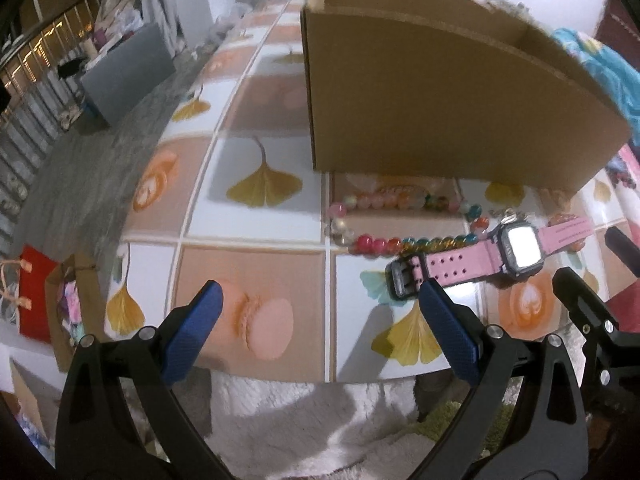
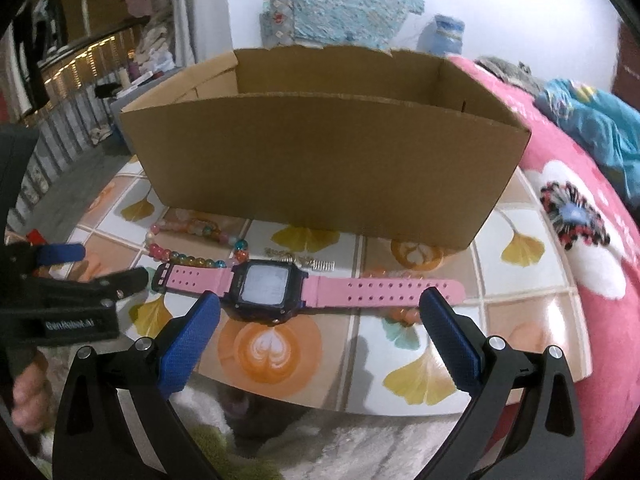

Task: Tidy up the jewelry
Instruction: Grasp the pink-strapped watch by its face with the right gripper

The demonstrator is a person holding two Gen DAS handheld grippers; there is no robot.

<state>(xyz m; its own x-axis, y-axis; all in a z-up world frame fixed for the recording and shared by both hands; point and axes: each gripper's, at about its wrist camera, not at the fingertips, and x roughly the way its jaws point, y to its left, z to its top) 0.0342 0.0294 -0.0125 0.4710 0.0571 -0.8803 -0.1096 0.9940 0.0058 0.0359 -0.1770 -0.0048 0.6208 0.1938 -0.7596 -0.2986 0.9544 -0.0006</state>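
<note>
Left wrist view: left gripper (image 1: 318,312) has its fingers spread wide, holding nothing, hovering over the patterned table (image 1: 256,256). The pink watch (image 1: 492,254) lies flat just right of it, touching the bead bracelet (image 1: 400,224), in front of the cardboard box (image 1: 440,100).

Right wrist view: right gripper (image 2: 320,312) is wide apart too, empty, the pink watch (image 2: 308,286) lying between its tips and the cardboard box (image 2: 320,160)

We could not see the cardboard box's (image 2: 320,168) floor behind its near wall. The bead bracelet (image 1: 400,216) was blurred, the pink watch (image 2: 272,284) covering part of it.
</note>
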